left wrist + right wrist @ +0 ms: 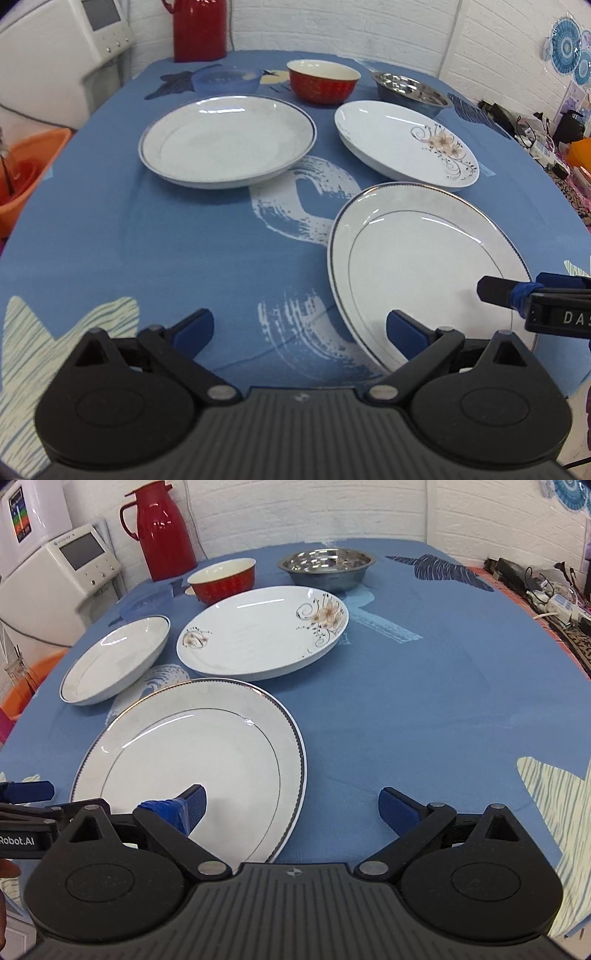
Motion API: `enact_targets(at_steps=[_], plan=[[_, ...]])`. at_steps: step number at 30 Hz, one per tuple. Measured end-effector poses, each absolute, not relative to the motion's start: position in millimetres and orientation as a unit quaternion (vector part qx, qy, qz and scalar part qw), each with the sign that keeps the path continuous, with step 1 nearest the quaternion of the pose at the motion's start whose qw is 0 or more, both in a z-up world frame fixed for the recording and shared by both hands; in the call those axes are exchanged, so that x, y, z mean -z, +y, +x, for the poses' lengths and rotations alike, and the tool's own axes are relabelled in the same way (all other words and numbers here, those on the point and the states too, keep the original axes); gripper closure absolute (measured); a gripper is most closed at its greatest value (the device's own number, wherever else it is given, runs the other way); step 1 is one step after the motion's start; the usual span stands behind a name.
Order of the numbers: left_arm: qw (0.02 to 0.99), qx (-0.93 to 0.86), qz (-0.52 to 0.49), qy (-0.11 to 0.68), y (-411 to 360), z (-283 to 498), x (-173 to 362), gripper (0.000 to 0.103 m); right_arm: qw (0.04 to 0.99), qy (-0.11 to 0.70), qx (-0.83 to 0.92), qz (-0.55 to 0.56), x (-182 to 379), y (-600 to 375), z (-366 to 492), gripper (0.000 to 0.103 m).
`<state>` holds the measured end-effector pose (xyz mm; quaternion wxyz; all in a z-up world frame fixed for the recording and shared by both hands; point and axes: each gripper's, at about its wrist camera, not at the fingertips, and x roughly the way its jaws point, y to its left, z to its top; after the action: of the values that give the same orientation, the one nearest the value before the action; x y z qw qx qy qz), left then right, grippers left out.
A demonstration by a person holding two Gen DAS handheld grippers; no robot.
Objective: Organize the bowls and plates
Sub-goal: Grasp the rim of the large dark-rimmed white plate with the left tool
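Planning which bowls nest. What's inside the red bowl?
The red bowl shows only a cream inner wall; its bottom is hidden by the near rim, so contents can't be confirmed.

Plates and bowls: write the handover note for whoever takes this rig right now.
Left gripper: open, empty, its right finger over the near plate's edge.
Right gripper: open, empty, its left finger over the same plate.
Near rimmed plate, deep rimmed plate and flower plate lie separately on the blue cloth.
Red bowl, steel bowl and clear blue bowl sit apart behind them.
Done: nothing stacked.
Left: stack plates, nest bowls.
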<state>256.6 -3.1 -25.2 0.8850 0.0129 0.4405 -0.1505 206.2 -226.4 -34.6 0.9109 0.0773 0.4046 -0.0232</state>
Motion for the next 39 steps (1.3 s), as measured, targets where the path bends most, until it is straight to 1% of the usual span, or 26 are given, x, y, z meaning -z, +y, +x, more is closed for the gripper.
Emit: enact_targets(at_steps=[1,2,4,5,11,17,25,27,28,29,30,31,32,34,35,36,37,39], plan=[[0.882,0.154,0.017,0.445,-7,262,27,0.005,0.908,0.411,0.020,0.073,36,-225,211,0.014],[0.884,0.154,0.028,0.440,-11,264,28,0.005,0.910,0.410,0.021,0.058,36,-222,215,0.015],[0.881,0.162,0.043,0.442,-16,268,29,0.005,0.910,0.413,0.020,0.037,37,-217,219,0.015],[0.880,0.164,0.046,0.443,-17,269,29,0.005,0.910,0.413,0.017,0.040,37,-218,221,0.014],[0.882,0.166,0.052,0.437,-18,267,30,0.005,0.923,0.382,0.022,0.038,41,-218,215,0.013],[0.883,0.178,0.055,0.430,-18,264,31,0.005,0.923,0.384,0.017,0.035,39,-216,217,0.013],[0.873,0.202,0.067,0.439,-27,267,30,0.005,0.925,0.378,-0.029,0.019,39,-219,214,0.019],[0.872,0.205,0.067,0.439,-28,268,30,0.008,0.924,0.379,-0.042,0.011,38,-219,216,0.024],[0.873,0.209,0.065,0.436,-29,267,28,0.017,0.923,0.382,-0.051,0.008,37,-219,217,0.027],[0.874,0.211,0.061,0.432,-29,267,26,0.024,0.921,0.384,-0.064,0.004,35,-217,217,0.039],[0.875,0.212,0.058,0.430,-30,266,23,0.042,0.919,0.386,-0.080,0.004,32,-216,216,0.055],[0.874,0.215,0.053,0.432,-32,266,21,0.057,0.917,0.391,-0.080,0.002,30,-214,217,0.057],[0.874,0.209,0.049,0.435,-33,268,20,0.058,0.915,0.394,-0.082,-0.002,29,-214,217,0.058],[0.876,0.205,0.044,0.435,-34,269,20,0.063,0.914,0.398,-0.083,0.008,29,-217,216,0.061],[0.876,0.205,0.039,0.435,-33,270,20,0.070,0.913,0.399,-0.080,0.009,29,-216,215,0.061],[0.875,0.204,0.032,0.438,-32,271,20,0.071,0.913,0.400,-0.075,0.010,28,-214,215,0.061],[0.874,0.204,0.028,0.441,-32,272,19,0.076,0.913,0.402,-0.070,0.016,28,-212,214,0.061],[0.873,0.202,0.025,0.443,-29,272,19,0.077,0.912,0.404,-0.064,0.030,27,-209,212,0.060]])
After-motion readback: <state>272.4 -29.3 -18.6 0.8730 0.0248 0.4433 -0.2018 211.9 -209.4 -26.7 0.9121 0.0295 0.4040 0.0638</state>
